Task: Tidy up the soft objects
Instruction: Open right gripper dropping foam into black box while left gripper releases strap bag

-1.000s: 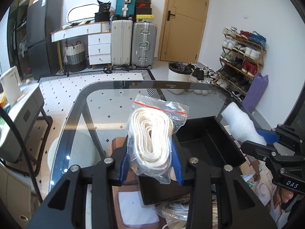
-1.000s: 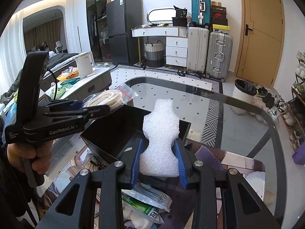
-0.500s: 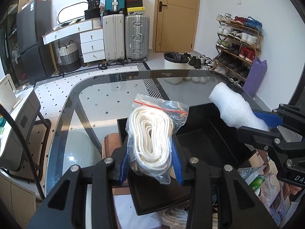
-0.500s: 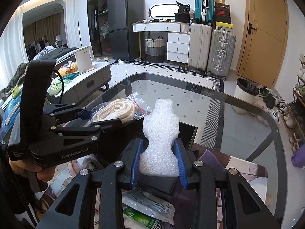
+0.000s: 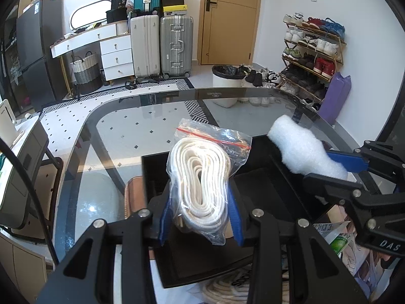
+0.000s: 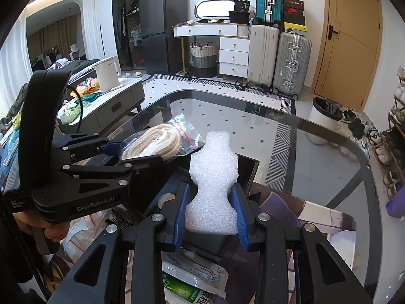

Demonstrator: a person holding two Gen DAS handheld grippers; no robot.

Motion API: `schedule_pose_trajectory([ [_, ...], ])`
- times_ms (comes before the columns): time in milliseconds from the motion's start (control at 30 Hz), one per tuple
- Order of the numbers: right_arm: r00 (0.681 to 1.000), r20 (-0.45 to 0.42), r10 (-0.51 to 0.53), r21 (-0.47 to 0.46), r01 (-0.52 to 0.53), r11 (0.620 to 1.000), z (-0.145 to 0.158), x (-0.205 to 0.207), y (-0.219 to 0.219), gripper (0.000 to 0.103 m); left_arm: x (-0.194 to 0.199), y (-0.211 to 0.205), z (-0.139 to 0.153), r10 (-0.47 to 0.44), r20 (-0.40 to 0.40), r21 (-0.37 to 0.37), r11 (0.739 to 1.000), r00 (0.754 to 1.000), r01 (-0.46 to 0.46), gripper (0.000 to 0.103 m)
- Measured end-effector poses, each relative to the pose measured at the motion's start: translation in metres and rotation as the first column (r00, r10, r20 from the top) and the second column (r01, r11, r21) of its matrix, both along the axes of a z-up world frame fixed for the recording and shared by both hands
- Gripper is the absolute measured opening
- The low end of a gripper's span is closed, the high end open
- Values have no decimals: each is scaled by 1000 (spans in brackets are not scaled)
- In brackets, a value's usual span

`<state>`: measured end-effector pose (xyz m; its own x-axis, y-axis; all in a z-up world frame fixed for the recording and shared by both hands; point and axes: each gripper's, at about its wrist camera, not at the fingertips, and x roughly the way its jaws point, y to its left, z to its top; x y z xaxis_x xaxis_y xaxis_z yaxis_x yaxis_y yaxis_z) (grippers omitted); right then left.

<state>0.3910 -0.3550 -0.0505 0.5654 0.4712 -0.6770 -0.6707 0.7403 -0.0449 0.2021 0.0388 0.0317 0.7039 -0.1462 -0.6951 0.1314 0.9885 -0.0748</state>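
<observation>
Left gripper (image 5: 200, 217) pinches a clear zip bag of coiled white rope (image 5: 202, 177); right gripper (image 6: 210, 215) squeezes a white waisted foam block (image 6: 211, 185). Both loads hang over the open black plastic box (image 5: 268, 192) on the glass table (image 5: 121, 136). Risk: the grippers sit near each other and could collide, or the slick bag could slip outside the box.

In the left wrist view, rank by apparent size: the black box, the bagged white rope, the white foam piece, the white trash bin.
1. black box
2. bagged white rope, though it is nearest the camera, so it may look oversized
3. white foam piece
4. white trash bin, far off on the floor
</observation>
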Motion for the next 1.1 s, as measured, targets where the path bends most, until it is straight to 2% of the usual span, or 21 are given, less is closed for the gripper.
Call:
schedule_pose_trajectory([
  [167, 1000, -8, 8, -4, -8, 1000, -3, 4, -1, 34, -1, -5, -3, -19, -6, 13, 1000, 1000, 19, 37],
  [500, 999, -22, 47, 6, -47, 999, -14, 12, 11, 34, -3, 1, -5, -23, -26, -12, 1000, 999, 23, 41],
  [633, 999, -13, 46, 16, -45, 999, -13, 10, 10, 45, -8, 0, -1, -38, -18, -17, 999, 999, 37, 53],
  [700, 999, 2, 45, 38, -45, 998, -9, 5, 5, 50, -12, 1, 3, -36, -1, -6, 999, 999, 36, 63],
  [767, 1000, 13, 25, 58, -25, 998, -3, 1, -3, 64, -16, 2, 6, -38, 9, -3, 999, 999, 38, 65],
  [833, 1000, 22, 8, 92, -10, 996, 2, -5, -13, 90, -21, 3, 9, -49, 12, -14, 999, 999, 49, 78],
  [900, 999, 31, -12, 133, 8, 991, 8, -12, -25, 98, -27, 5, 12, -41, 24, -18, 999, 999, 42, 94],
  [1000, 999, 33, -35, 170, 29, 985, 15, -20, -40, 102, -38, 6, 17, -29, 45, -16, 999, 999, 30, 102],
  [1100, 999, 16, -49, 205, 44, 978, 17, -27, -54, 102, -47, 8, 19, -35, 46, -20, 999, 998, 36, 103],
])
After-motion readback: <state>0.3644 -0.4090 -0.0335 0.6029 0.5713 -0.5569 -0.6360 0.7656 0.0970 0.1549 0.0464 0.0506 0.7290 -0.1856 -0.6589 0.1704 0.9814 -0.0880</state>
